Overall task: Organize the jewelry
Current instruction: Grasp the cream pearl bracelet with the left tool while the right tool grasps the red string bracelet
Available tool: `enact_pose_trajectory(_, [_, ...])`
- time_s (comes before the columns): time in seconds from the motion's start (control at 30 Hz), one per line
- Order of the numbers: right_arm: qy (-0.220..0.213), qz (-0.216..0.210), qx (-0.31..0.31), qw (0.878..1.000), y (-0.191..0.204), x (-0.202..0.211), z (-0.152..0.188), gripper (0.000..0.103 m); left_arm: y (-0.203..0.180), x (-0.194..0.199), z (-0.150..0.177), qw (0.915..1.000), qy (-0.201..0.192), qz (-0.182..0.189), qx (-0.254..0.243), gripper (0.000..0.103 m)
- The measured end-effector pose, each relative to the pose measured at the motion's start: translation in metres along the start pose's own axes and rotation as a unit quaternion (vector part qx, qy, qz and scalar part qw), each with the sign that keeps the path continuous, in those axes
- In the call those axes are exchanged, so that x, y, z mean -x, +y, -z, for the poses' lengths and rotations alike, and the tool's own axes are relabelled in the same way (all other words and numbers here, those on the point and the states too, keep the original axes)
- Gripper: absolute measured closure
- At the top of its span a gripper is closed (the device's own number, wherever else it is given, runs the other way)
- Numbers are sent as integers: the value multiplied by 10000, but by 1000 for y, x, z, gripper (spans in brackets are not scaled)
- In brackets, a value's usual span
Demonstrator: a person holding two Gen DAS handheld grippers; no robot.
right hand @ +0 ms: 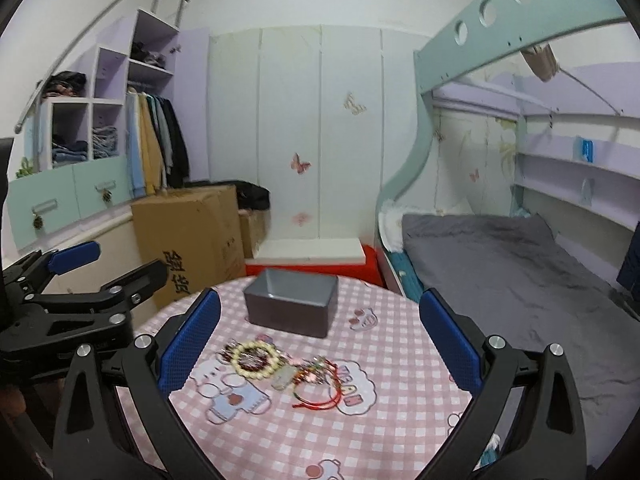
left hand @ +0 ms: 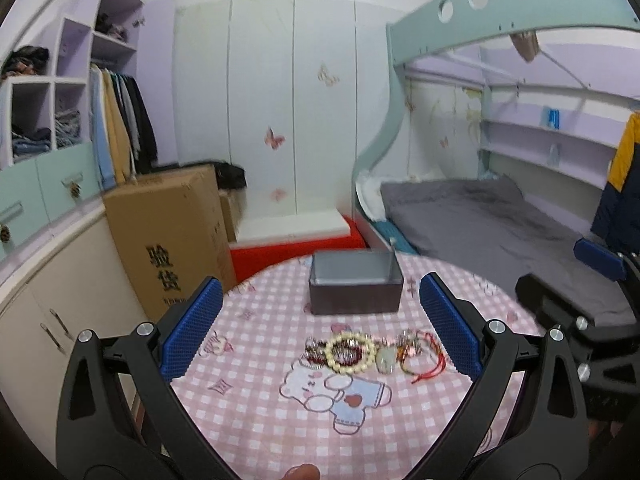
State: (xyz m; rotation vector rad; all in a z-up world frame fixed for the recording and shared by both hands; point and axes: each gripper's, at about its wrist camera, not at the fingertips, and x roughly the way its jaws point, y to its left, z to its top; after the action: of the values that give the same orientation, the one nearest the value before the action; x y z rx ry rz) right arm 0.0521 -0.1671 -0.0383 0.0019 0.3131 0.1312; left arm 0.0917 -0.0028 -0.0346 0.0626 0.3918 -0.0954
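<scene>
A pile of jewelry lies on the round table with the pink checked cloth (left hand: 256, 412) (right hand: 400, 432). It holds a cream bead bracelet (left hand: 350, 351) (right hand: 254, 360), a pale green pendant (left hand: 385, 361) (right hand: 282, 379) and red cord bracelets (left hand: 428, 364) (right hand: 320, 398). An open grey box (left hand: 355, 283) (right hand: 291, 303) stands behind the pile. My left gripper (left hand: 320, 330) is open and empty above the table, short of the pile. My right gripper (right hand: 320, 338) is open and empty, also short of it. Each gripper shows at the edge of the other's view, the right one (left hand: 560, 296) and the left one (right hand: 108, 268).
A large cardboard box (left hand: 168, 240) (right hand: 192, 236) stands left of the table. A red and white block (left hand: 296, 236) lies behind the table. A bunk bed with a grey mattress (left hand: 500, 224) (right hand: 500, 260) is on the right. Wardrobe and shelves line the left wall.
</scene>
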Motion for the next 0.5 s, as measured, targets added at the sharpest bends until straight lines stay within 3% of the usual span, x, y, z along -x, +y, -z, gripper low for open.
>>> enact_pose_trajectory(0.27, [750,206,-28,9970,-19,-45,26,7,23,-62,34,9916,1221,207,370,6])
enact_pose_trajectory(0.5, [1469,112,-86,9891,-31,-87,51,7,23,-110,67,9785,2034,290,207,6])
